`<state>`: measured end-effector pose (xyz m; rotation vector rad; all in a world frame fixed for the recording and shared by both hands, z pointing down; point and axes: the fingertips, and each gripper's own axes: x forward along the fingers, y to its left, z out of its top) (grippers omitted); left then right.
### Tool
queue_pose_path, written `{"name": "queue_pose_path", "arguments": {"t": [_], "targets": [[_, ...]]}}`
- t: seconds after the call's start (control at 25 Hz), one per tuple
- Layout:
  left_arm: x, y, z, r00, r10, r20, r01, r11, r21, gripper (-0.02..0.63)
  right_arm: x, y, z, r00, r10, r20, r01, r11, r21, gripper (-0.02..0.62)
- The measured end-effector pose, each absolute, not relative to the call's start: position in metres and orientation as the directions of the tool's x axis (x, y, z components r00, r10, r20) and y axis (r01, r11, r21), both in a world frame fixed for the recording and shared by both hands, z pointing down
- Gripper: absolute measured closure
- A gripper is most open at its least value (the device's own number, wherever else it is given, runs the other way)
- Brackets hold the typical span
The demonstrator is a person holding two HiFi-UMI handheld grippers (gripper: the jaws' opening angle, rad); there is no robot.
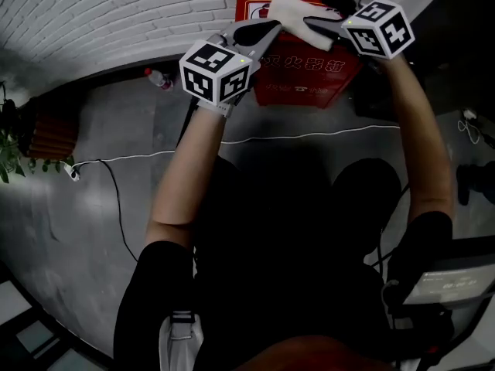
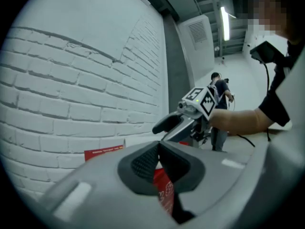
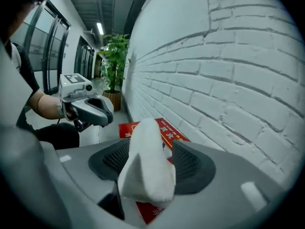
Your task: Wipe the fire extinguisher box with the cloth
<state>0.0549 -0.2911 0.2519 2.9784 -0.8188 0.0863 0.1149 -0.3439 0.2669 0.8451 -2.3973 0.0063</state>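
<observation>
Right gripper (image 3: 151, 149) clamps the cloth (image 3: 145, 171), long axis along its jaws, tip toward the box (image 3: 167, 130); left gripper (image 2: 158, 149) closed, empty; bystander (image 2: 220, 109) only in left gripper view.

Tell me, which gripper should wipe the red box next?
Right. The right gripper holds the cloth between its jaws, close by the box. The left gripper is shut and empty, so it has nothing to wipe with.
</observation>
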Motion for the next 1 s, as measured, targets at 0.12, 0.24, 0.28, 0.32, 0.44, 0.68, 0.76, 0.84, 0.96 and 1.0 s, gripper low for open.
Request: {"name": "queue_pose_path", "arguments": {"t": [0.12,0.24,0.28,0.32,0.44,0.68,0.76,0.84,0.96,1.0], "targets": [[0.049,-0.292,0.252,0.841,-0.537,0.067,-0.540,-0.841,0.040,0.603,0.102,-0.363,0.290,-0.578,-0.486,0.655,-0.518,0.839,0.166,0.298],[0.041,-0.282,0.256,0.837,-0.542,0.075,-0.546,-0.836,0.056,0.603,0.097,-0.366,0.316,-0.537,-0.423,0.730,-0.504,0.855,0.125,0.327],[0.039,-0.279,0.257,0.838,-0.540,0.078,-0.544,-0.837,0.058,0.603,0.096,-0.364,0.321,-0.536,-0.406,0.740,-0.505,0.857,0.104,0.376],[0.037,-0.276,0.257,0.839,-0.538,0.080,-0.543,-0.838,0.058,0.603,0.094,-0.362,0.324,-0.542,-0.393,0.742,-0.511,0.856,0.080,0.418],[0.031,-0.270,0.256,0.837,-0.541,0.083,-0.546,-0.836,0.056,0.603,0.091,-0.358,0.325,-0.556,-0.398,0.730,-0.541,0.840,0.046,0.490],[0.032,-0.253,0.247,0.841,-0.536,0.066,-0.540,-0.841,0.048,0.603,0.103,-0.349,0.300,-0.583,-0.476,0.658,-0.593,0.803,0.055,0.505],[0.029,-0.245,0.240,0.844,-0.534,0.059,-0.536,-0.843,0.039,0.603,0.109,-0.340,0.279,-0.587,-0.510,0.629,-0.612,0.788,0.068,0.506],[0.025,-0.238,0.235,0.844,-0.534,0.051,-0.536,-0.843,0.038,0.603,0.117,-0.329,0.267,-0.570,-0.533,0.625,-0.624,0.776,0.093,0.505],[0.025,-0.231,0.233,0.845,-0.534,0.033,-0.535,-0.842,0.067,0.603,0.130,-0.315,0.254,-0.548,-0.570,0.611,-0.639,0.757,0.133,0.503],[0.027,-0.229,0.235,0.846,-0.532,0.030,-0.533,-0.843,0.078,0.603,0.135,-0.310,0.252,-0.544,-0.579,0.607,-0.643,0.753,0.142,0.503]]}}
